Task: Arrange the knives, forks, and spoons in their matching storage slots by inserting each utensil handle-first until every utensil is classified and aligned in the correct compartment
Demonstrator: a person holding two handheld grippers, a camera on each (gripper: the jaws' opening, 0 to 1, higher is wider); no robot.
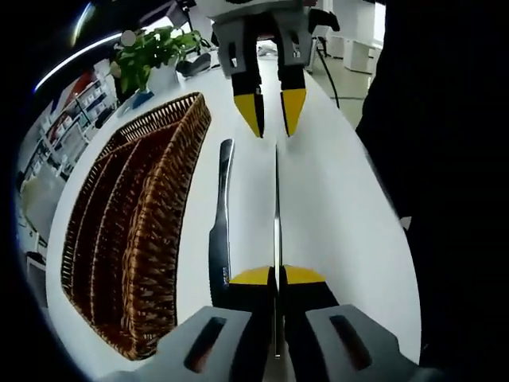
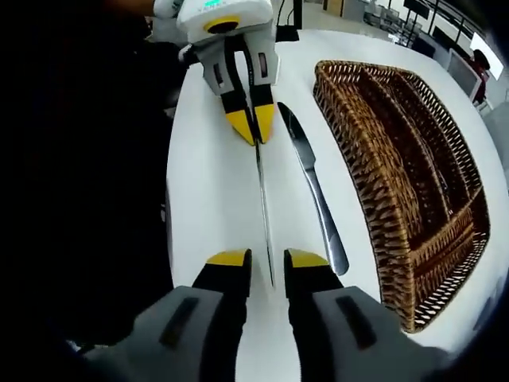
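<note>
Left gripper view: a knife [image 1: 277,199] seen edge-on is clamped between the left gripper [image 1: 277,275] jaws; the right gripper [image 2: 268,258] jaws stand slightly apart around it (contact unclear). Beside it, a second knife [image 1: 220,231] lies on the desk [image 1: 342,207] near the wicker tray [image 1: 127,231].

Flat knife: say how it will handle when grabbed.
The flat knife looks like shiny metal, so probably stiff and slippery. Lying flat on the table, it should slide rather than roll, and likely be awkward to get under.
</note>
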